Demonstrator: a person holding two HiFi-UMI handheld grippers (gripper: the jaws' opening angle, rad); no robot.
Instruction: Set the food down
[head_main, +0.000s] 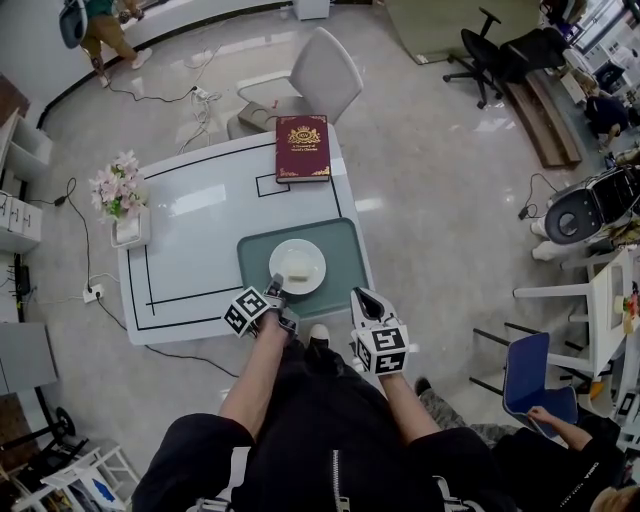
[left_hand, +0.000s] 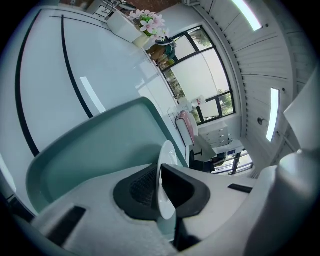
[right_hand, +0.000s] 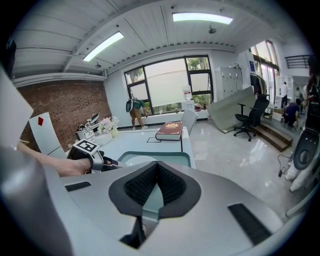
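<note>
Now | left gripper (left_hand: 160, 192): pinching plate (head_main: 313, 275) rim | right gripper (right_hand: 151, 195): pressed together, empty | plate with pale food (head_main: 296, 263): over green tray (head_main: 340, 240), lower centre | handling: likely stiff, brittle, slick; grip rim, keep level.

- Your left gripper (head_main: 273, 288) and right gripper (head_main: 360, 297) have smooth, pale grey shells.
- Each one carries a cube (head_main: 245, 311) faced with black-and-white square markers.
- The pads (right_hand: 141, 186) inside the jaws are black, with a fine ridged grid.
- Dark rectangular slots (right_hand: 248, 223) are set into the shells.
- You wear black clothes with short sleeves (head_main: 190, 450) and a zip (head_main: 333, 475) down the front.
</note>
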